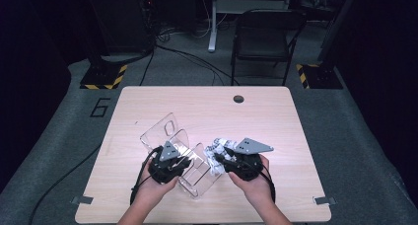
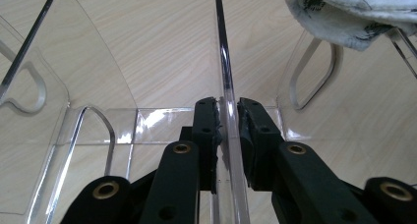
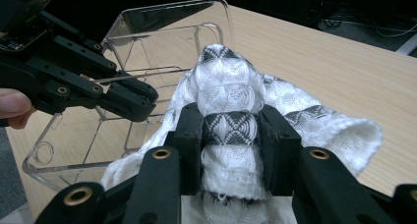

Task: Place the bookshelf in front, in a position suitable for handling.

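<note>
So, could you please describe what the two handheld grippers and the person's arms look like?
Both the left gripper and right gripper are black, with brass-coloured rivets on two-jaw linkages, a grey three-cornered plate on top and a black trailing cable. The forearms are bare, with no sleeves visible.

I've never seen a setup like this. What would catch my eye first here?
Probably the clear plastic rack near the front middle of the wooden table, its see-through dividers standing up. The left tongs are clamped on one divider, steadying it. Just to its right, the right tongs pinch a bundled white cloth with dark woven bands, held right beside the rack.
</note>
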`<action>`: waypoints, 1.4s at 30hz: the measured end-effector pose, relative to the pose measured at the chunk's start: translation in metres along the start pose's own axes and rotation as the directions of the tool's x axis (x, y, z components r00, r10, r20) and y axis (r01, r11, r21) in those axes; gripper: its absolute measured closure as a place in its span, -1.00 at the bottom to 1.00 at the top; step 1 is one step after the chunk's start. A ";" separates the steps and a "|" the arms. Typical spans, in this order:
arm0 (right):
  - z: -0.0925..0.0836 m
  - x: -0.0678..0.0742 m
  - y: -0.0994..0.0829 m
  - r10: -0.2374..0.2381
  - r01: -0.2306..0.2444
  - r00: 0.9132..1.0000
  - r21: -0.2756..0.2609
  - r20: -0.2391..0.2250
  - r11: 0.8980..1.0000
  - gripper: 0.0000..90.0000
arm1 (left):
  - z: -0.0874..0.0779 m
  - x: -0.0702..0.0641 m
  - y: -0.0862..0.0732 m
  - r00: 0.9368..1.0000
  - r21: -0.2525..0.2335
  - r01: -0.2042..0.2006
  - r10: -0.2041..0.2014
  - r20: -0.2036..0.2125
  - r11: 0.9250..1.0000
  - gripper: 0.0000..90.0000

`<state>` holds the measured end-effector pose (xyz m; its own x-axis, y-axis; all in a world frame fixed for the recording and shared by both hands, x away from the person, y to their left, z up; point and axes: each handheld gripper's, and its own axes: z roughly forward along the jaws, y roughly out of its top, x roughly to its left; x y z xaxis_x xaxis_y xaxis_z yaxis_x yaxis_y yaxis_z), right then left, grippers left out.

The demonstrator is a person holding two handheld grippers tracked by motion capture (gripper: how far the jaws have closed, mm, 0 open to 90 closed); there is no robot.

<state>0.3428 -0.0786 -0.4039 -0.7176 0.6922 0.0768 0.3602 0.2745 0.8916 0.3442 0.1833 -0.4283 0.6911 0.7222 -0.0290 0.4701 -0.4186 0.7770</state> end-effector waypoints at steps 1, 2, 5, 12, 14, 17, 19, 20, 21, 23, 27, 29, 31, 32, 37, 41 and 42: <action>0.000 0.001 0.000 -0.002 0.002 1.000 -0.001 0.003 1.000 0.46 | 0.000 0.000 0.000 1.000 -0.004 0.003 -0.003 0.000 1.000 0.73; 0.000 0.001 0.000 -0.006 0.006 1.000 -0.005 0.006 1.000 0.46 | 0.000 0.000 0.000 1.000 -0.002 0.003 -0.003 0.001 1.000 0.74; 0.000 0.001 -0.001 -0.005 0.005 1.000 -0.012 0.004 1.000 0.46 | 0.000 0.000 0.000 1.000 -0.002 -0.001 0.001 0.000 1.000 0.73; -0.001 0.004 -0.002 -0.007 0.008 1.000 -0.014 0.014 1.000 0.45 | 0.000 0.001 0.000 1.000 0.001 -0.006 0.006 0.007 1.000 0.74; -0.001 0.005 -0.002 -0.011 0.012 1.000 -0.015 0.014 1.000 0.45 | 0.000 0.000 0.000 1.000 -0.002 -0.001 0.001 0.007 1.000 0.74; -0.001 0.010 -0.002 -0.016 0.016 1.000 -0.013 0.001 1.000 0.45 | 0.000 0.001 0.000 1.000 -0.003 -0.005 0.005 0.007 1.000 0.74; -0.001 0.015 -0.003 -0.018 0.018 1.000 -0.009 -0.018 1.000 0.45 | 0.000 0.001 0.000 1.000 -0.004 -0.006 0.006 0.010 1.000 0.74; 0.000 0.018 -0.003 -0.022 0.022 0.999 -0.005 -0.028 1.000 0.45 | 0.000 0.001 0.000 1.000 -0.003 -0.006 0.006 0.011 1.000 0.74; 0.000 0.022 -0.003 -0.030 0.029 0.999 -0.004 -0.038 1.000 0.45 | 0.000 0.001 0.000 1.000 -0.002 -0.006 0.006 0.011 1.000 0.74; 0.000 0.030 -0.004 -0.046 0.046 0.997 0.001 -0.061 0.999 0.45 | 0.000 0.001 0.000 1.000 -0.001 -0.007 0.007 0.011 1.000 0.74; 0.002 0.045 -0.007 -0.055 0.055 0.993 -0.007 -0.106 0.998 0.45 | 0.000 0.001 0.000 1.000 -0.007 0.001 -0.001 0.009 1.000 0.74; 0.002 0.052 -0.008 -0.067 0.067 0.990 -0.003 -0.125 0.998 0.45 | 0.000 0.000 0.000 1.000 -0.008 0.008 -0.008 0.012 1.000 0.74; 0.002 0.059 -0.008 -0.078 0.078 0.986 0.001 -0.146 0.997 0.46 | 0.000 0.001 0.000 1.000 -0.005 0.002 -0.002 0.009 1.000 0.74; 0.002 0.062 -0.008 -0.084 0.085 0.985 0.004 -0.148 0.996 0.46 | 0.000 0.001 0.000 1.000 -0.003 0.001 -0.001 0.008 1.000 0.74; 0.003 0.065 -0.009 -0.092 0.093 0.983 0.000 -0.157 0.996 0.46 | 0.000 0.000 0.000 1.000 -0.006 0.004 -0.004 0.010 1.000 0.74; 0.003 0.065 -0.010 -0.091 0.091 0.983 -0.006 -0.160 0.996 0.46 | 0.000 0.001 0.000 1.000 0.001 0.004 -0.004 0.013 1.000 0.74; 0.003 0.065 -0.010 -0.091 0.091 0.983 -0.009 -0.159 0.996 0.46 | 0.000 0.001 0.001 1.000 0.003 0.004 -0.004 0.014 1.000 0.74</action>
<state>0.2946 -0.0346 -0.4093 -0.8330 0.5495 0.0650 0.2878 0.3300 0.8991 0.3451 0.1835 -0.4279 0.6968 0.7160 -0.0410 0.4743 -0.4172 0.7752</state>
